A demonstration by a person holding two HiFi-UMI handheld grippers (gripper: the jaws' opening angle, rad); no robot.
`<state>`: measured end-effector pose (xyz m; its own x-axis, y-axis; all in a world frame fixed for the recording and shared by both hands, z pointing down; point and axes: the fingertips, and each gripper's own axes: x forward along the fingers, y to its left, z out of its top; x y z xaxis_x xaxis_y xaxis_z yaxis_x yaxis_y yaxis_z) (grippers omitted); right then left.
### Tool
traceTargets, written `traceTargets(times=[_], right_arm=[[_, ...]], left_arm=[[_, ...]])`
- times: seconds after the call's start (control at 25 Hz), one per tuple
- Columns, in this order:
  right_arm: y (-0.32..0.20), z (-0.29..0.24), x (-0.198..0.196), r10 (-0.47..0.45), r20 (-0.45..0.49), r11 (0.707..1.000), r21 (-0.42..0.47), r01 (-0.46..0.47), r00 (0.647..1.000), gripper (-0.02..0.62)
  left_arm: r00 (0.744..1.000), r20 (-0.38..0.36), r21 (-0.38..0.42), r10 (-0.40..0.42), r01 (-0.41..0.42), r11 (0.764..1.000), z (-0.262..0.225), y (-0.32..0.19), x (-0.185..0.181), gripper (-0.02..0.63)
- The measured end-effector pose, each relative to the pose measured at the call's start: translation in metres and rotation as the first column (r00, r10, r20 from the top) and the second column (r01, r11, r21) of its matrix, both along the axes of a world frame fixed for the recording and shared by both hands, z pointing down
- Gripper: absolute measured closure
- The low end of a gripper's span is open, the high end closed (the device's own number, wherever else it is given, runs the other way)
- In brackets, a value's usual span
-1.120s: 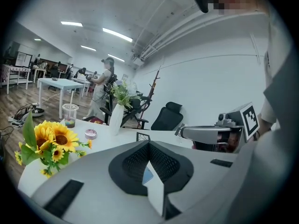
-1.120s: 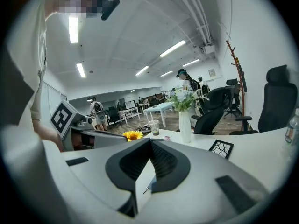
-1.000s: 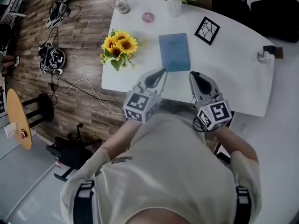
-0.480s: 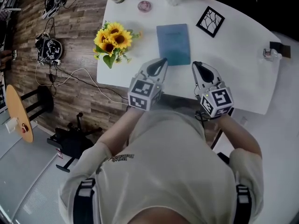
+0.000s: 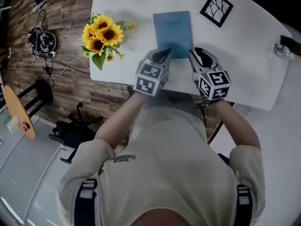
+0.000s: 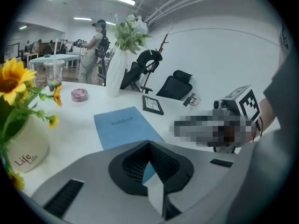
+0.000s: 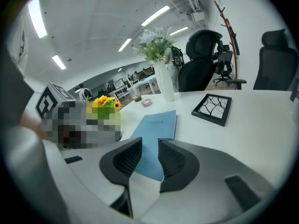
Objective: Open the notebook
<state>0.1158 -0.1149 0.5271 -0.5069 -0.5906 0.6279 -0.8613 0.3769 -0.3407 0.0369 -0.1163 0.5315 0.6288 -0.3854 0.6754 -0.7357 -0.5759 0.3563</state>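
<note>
- Fingers first, head view: we see the left gripper (image 5: pixel 165 52) tapering to a closed point and the right gripper (image 5: pixel 196 53) slightly spread. Both sit at the near edge of the blue notebook (image 5: pixel 172 29), which lies shut on the white table (image 5: pixel 244 74), with sunflowers (image 5: pixel 99 34) to its left.
- Left gripper view: pads pressed together at the tips, nothing pinched, notebook just beyond.
- Right gripper view: jaws are opening, pads apart. We only see the notebook's near part through the gap, not gripped.
</note>
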Motion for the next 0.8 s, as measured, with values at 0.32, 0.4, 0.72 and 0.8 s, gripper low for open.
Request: traceTargets(times=[0.32, 0.4, 0.72, 0.8], right_arm=[[0.004, 0.058, 0.007, 0.048, -0.008, 0.986, -0.16, -0.048, 0.999, 0.483], [0.007, 0.067, 0.008, 0.053, -0.006, 0.981, -0.188, -0.053, 0.999, 0.483], [0.009, 0.075, 0.005, 0.097, 0.083, 0.964, -0.254, -0.073, 0.992, 0.508], [0.008, 0.072, 0.007, 0.095, 0.076, 0.965, -0.25, -0.073, 0.993, 0.523]], left_arm=[[0.993, 0.096, -0.101, 0.074, -0.064, 0.993, 0.05, 0.008, 0.001, 0.594], [0.989, 0.115, -0.118, 0.087, -0.074, 0.99, 0.059, 0.01, 0.0, 0.594], [0.991, 0.101, -0.113, 0.088, -0.077, 0.991, 0.066, 0.01, 0.0, 0.594], [0.992, 0.095, -0.113, 0.078, -0.067, 0.991, 0.066, 0.01, 0.0, 0.594]])
